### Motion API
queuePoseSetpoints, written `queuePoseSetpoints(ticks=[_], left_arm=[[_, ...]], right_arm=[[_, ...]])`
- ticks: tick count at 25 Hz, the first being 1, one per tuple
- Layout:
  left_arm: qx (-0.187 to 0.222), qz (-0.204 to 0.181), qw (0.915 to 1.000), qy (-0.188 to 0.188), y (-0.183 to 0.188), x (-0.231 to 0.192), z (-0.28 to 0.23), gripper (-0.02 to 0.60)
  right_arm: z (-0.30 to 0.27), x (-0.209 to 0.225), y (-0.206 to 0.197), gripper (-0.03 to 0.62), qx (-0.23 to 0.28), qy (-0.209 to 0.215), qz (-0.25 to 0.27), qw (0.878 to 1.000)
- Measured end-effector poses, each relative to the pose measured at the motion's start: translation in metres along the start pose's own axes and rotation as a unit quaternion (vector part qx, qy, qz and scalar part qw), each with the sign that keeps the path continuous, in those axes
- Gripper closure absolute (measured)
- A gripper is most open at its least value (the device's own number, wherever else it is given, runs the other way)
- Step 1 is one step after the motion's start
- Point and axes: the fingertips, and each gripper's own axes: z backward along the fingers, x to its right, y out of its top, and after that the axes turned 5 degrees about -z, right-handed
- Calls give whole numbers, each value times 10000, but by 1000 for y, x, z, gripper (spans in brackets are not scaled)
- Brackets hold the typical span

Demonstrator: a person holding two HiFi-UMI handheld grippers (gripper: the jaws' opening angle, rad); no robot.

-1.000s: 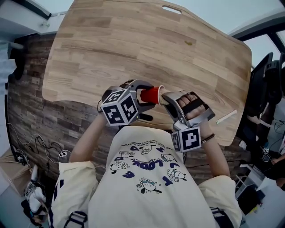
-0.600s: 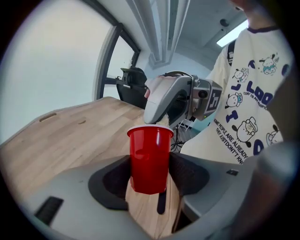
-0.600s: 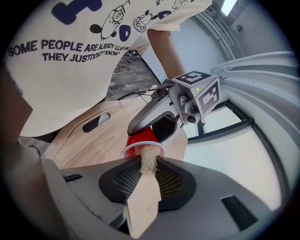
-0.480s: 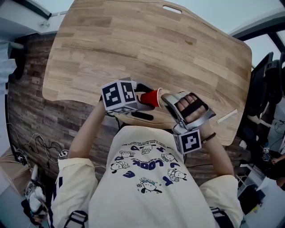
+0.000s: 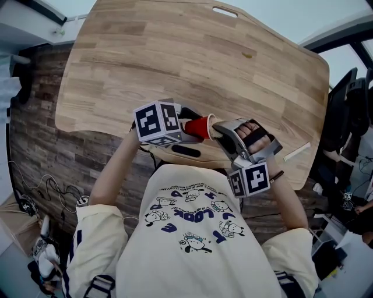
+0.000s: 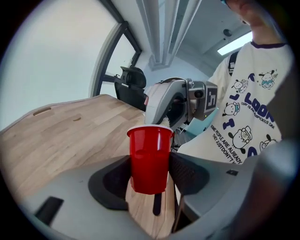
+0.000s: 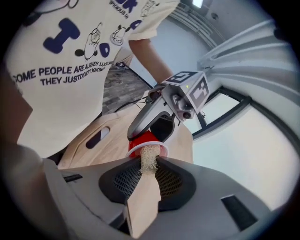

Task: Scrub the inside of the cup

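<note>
A red plastic cup lies on its side above the table's near edge, its mouth facing right. My left gripper is shut on the cup, with a pad pressing each side of it. My right gripper is shut on a brush's flat wooden handle. The brush's pale bristle head sits at the cup's white rim, reaching into the mouth. In the left gripper view only a tuft of bristles shows above the rim, in front of the right gripper.
The wooden table has a slot cut-out at its far edge and another near me. A white stick lies at the right edge. A black chair stands to the right. My torso is close behind both grippers.
The left gripper has rolled, swinging its marker cube upward, and the cup turned with it. The right gripper has tipped slightly, still holding the brush at the cup's mouth.
</note>
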Motion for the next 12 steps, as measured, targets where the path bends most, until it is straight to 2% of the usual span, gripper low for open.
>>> queuePoseSetpoints(ticks=[4,7,9,12], left_arm=[[-226,-288,9989,286,0,-3,0,307],[-416,-486,9970,443,-2,-3,-3,307],[-544,-649,9951,503,-5,-2,-5,307],[-669,-929,9915,623,-8,-2,-5,307]], right_arm=[[-3,-1,-2,513,109,275,-798,9964],[-6,-3,-4,513,245,485,-1362,9892],[-7,-5,-4,513,381,656,-1804,9807],[-10,-6,-3,513,581,876,-2542,9614]])
